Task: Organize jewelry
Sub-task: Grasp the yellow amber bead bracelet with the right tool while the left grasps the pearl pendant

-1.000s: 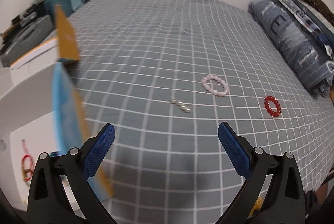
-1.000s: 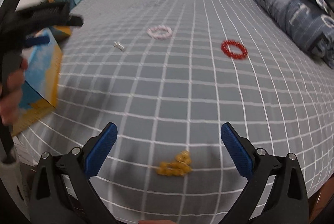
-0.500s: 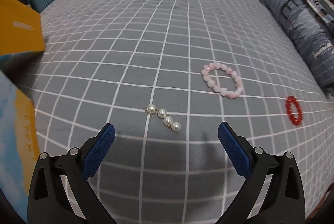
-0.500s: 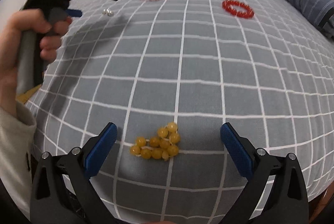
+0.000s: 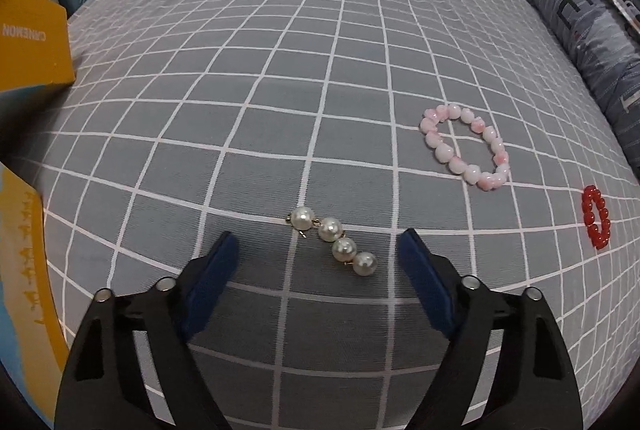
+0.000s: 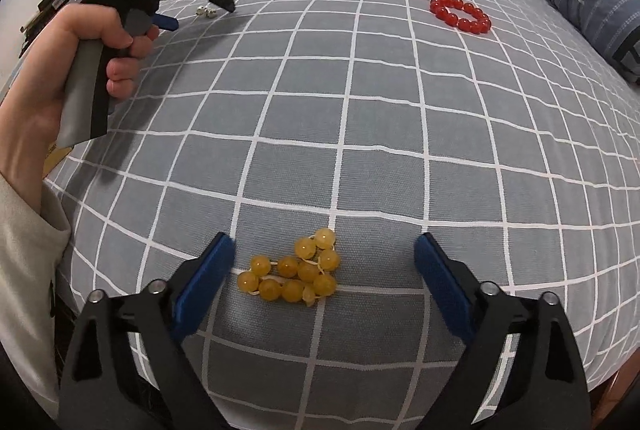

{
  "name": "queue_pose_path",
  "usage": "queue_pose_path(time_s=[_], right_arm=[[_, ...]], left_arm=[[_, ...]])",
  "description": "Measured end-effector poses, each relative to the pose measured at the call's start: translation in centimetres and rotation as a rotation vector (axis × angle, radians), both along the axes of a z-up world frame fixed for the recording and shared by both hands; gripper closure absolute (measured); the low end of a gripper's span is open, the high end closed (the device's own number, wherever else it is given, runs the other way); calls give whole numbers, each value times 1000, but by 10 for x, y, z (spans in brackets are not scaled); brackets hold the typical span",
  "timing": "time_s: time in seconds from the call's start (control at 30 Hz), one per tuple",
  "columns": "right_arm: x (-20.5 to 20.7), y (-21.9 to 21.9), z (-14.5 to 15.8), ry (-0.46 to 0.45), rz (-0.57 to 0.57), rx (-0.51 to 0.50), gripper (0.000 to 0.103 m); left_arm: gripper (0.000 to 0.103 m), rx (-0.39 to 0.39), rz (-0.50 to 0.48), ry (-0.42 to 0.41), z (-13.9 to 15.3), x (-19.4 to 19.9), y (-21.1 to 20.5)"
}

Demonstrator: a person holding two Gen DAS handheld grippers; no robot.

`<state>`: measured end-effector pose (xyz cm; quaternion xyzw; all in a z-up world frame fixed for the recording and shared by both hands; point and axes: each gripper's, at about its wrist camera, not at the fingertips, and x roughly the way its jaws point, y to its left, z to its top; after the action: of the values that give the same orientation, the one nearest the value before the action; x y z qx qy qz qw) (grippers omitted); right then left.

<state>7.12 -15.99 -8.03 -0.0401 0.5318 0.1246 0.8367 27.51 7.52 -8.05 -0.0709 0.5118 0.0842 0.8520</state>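
- Left gripper [image 5: 318,256] is hanging spread wide, its blue-padded fingers [image 5: 212,280] flanking a short row of four white pearls on gold wire [image 5: 333,240], which is lying diagonally just ahead on the grey checked bedsheet [image 5: 280,89].
- Right gripper [image 6: 324,272] is likewise gaping around a bunched yellow bead bracelet [image 6: 296,272] between its tips.
- Risk, judging from this: closing across the pearls' slant is likely rolling them out, or pinching sheet fabric instead.
- Farther right of the left gripper, a pink-white bead bracelet [image 5: 466,147] and a red bead bracelet [image 5: 597,217] are lying flat, well apart.
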Motion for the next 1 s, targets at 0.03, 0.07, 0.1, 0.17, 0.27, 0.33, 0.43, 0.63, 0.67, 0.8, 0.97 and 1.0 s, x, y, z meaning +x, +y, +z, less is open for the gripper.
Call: queue_pose_path(time_s=[0.03, 0.07, 0.1, 0.17, 0.27, 0.33, 0.43, 0.63, 0.67, 0.8, 0.97, 1.0], right_arm=[[0, -1, 0, 1, -3, -3, 24], [0, -1, 0, 1, -6, -5, 26], [0, -2, 0, 0, -8, -7, 30], [0, -2, 1, -2, -11, -17, 36], [0, -3, 3, -3, -18, -22, 50], [0, -3, 3, -2, -19, -21, 62], [1, -5, 4, -1, -33, -24, 75], [1, -10, 5, -2, -75, -36, 94], [1, -10, 6, -3, -76, -36, 94], [0, -9, 7, -10, -79, -35, 94], [-1, -9, 11, -30, -79, -30, 94], [-2, -9, 12, -37, -78, -31, 94]], left_arm=[[32, 6, -1, 3, 0, 0, 0], [35, 8, -3, 3, 0, 0, 0], [40, 7, -5, 3, 0, 0, 0], [48, 10, -16, 5, 0, 0, -1], [57, 7, -26, 6, 1, -2, -5], [62, 5, -24, 4, 2, -3, -5], [71, -2, -18, 5, 3, -7, -6], [87, -12, -6, 7, 5, -8, -4], [87, -13, -5, 7, 5, -9, -4], [89, -14, -4, 7, 6, -9, -4], [89, -10, -6, 1, 7, -10, -4], [89, -12, -6, -1, 8, -10, -4]])
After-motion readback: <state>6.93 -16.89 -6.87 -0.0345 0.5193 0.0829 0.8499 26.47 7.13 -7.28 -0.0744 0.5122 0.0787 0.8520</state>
